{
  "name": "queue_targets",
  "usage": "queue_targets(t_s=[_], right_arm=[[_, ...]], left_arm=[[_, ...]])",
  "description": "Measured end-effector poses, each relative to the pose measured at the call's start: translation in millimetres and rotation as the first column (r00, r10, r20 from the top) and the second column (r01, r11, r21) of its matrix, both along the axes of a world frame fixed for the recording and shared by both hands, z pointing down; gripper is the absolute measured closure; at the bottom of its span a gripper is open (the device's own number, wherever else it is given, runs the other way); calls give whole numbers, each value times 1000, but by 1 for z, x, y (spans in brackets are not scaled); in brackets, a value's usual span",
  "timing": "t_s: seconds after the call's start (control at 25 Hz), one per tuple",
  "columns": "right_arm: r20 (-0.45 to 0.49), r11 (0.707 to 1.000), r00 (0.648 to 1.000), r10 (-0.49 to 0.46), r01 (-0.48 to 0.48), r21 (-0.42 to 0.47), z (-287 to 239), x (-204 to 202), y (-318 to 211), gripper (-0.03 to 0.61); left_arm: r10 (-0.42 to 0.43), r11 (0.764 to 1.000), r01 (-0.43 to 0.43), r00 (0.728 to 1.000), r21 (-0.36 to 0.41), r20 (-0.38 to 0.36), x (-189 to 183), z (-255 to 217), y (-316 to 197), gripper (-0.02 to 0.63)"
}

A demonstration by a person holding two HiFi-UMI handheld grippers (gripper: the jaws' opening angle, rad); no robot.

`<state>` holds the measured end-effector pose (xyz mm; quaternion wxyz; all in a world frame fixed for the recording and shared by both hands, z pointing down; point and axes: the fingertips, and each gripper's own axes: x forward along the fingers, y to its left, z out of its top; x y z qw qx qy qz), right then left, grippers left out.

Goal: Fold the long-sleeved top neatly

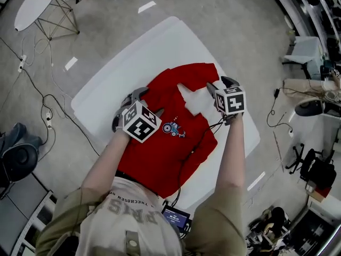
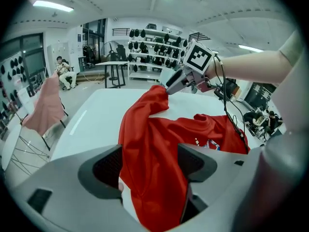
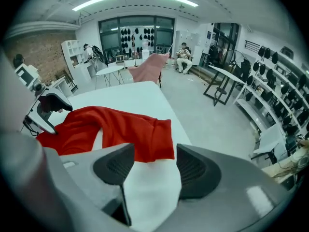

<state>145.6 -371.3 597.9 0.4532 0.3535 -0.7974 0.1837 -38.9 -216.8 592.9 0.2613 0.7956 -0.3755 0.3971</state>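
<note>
There was one red top (image 1: 154, 159), one white table (image 1: 160, 41), one left gripper (image 1: 132, 96), one right gripper (image 1: 221, 84), two in all, and one small oval table (image 1: 34, 4).

Near hem of the red top (image 1: 165, 159) hidden under the person's shirt (image 1: 128, 217), near table (image 1: 160, 41) edge too. Small print (image 1: 173, 128) on chest too small to tell. In left gripper view, top's lower end lost behind left gripper (image 2: 147, 164) body.
</note>
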Motion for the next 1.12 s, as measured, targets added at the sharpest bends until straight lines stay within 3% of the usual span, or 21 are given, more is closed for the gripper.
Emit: queue_targets(t_s=[0.44,0.6,0.68,0.92,1.12], right_arm=[[-10,989,996,-86,84,-121,31,-15,-16,324],[-26,990,994,-101,98,-99,28,-18,-14,455],[-31,992,994,-106,103,-77,22,-19,-13,520],[0,993,995,-103,103,49,-15,-27,-1,543],[41,968,991,-126,113,224,-80,-42,29,545]], left_arm=[[-34,999,35,999,-31,24,-11,18,0,273],[-33,999,34,999,-34,14,-12,19,0,275],[-29,999,29,999,-33,13,-12,18,0,274],[-2,1000,2,1000,-23,15,-17,11,5,273],[37,999,-37,999,-7,23,-31,-1,11,273]])
